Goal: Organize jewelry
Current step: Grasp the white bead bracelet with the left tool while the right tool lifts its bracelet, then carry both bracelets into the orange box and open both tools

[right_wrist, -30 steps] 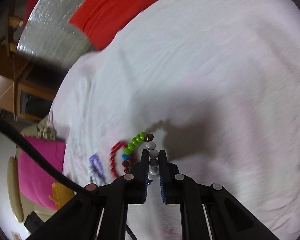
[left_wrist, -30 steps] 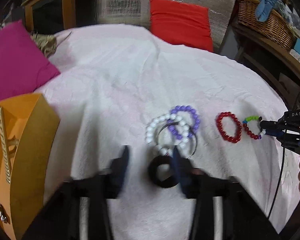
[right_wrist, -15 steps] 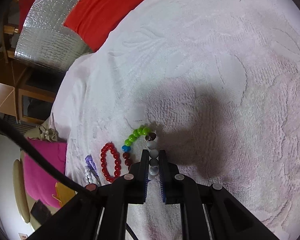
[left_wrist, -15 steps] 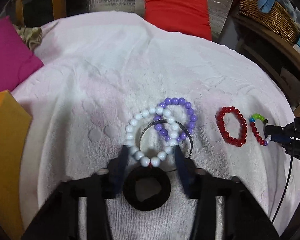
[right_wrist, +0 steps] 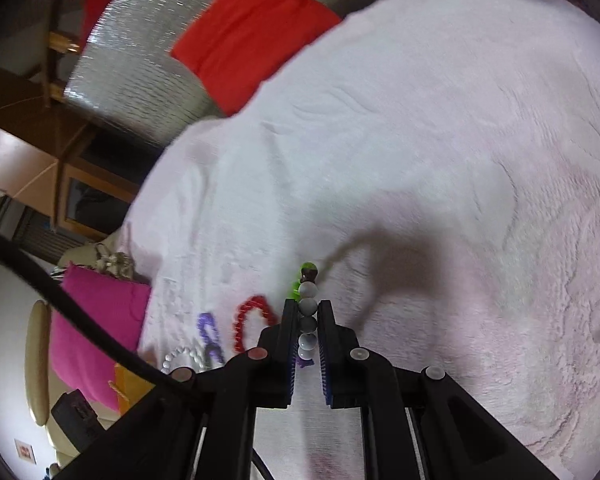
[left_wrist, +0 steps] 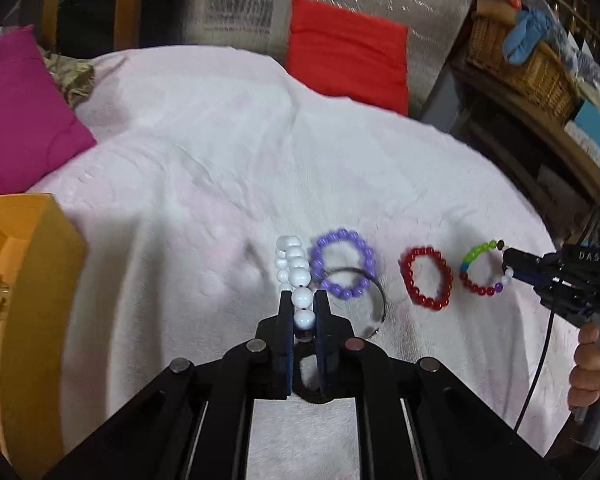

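- Your left gripper is pinched tight on the white bracelet; lift it straight, clear of the purple bracelet at 3 o'clock.
- Your right gripper is clamped on the multicolour bracelet; carry it slowly.

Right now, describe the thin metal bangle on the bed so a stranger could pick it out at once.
Start at the white textured bedspread, where a row of bead bracelets lies. The thin dark metal bangle lies just right of the left gripper, partly under the purple bead bracelet and left of the red bead bracelet. It alone is a plain smooth hoop with no beads.
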{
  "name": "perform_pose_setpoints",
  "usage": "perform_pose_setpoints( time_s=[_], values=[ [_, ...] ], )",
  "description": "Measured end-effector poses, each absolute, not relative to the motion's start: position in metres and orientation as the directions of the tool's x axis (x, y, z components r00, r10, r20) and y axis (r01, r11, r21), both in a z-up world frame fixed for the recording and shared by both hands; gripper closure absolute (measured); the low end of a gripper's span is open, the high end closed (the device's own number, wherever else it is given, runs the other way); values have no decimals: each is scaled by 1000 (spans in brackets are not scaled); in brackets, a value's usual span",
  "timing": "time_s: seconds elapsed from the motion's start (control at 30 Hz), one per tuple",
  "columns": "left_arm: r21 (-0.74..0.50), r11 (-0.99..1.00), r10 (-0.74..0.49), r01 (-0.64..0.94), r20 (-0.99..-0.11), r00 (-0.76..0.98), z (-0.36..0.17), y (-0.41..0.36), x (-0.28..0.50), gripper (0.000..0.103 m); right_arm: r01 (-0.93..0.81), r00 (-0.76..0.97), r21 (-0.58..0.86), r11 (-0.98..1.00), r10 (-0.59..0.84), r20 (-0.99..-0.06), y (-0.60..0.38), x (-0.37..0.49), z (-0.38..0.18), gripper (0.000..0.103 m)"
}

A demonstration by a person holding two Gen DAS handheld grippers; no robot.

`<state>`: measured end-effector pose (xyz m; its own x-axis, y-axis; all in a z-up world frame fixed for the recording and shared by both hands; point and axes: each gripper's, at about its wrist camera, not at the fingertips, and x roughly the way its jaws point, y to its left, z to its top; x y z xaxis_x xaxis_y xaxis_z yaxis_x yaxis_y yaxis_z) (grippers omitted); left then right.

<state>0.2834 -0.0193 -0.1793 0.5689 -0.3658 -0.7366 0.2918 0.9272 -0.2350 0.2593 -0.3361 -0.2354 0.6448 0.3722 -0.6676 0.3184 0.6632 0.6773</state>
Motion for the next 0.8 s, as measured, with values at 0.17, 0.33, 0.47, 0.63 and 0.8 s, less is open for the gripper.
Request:
perform_pose_setpoints(
  time_s=[0.17,0.33,0.47,0.63,0.8],
  values=[
    [-272,924,-381,268,-715,587,-170,3,277,94,267,678,711,651,398,-618,-329,260,-227,92],
    [-269,920,-389,284,-696,603,-160,2,270,94,213,704,746,630,431,-565,-322,260,-217,92],
    [-258,918,-394,302,-683,615,-152,-1,262,94,174,714,748,640,441,-544,-317,256,-208,92],
    [-255,916,-399,310,-668,629,-142,-3,250,94,138,720,763,632,465,-515,-310,251,-200,92],
    [-265,917,-400,299,-637,660,-131,3,239,94,77,733,772,631,489,-473,-301,243,-187,92]
  ],
)
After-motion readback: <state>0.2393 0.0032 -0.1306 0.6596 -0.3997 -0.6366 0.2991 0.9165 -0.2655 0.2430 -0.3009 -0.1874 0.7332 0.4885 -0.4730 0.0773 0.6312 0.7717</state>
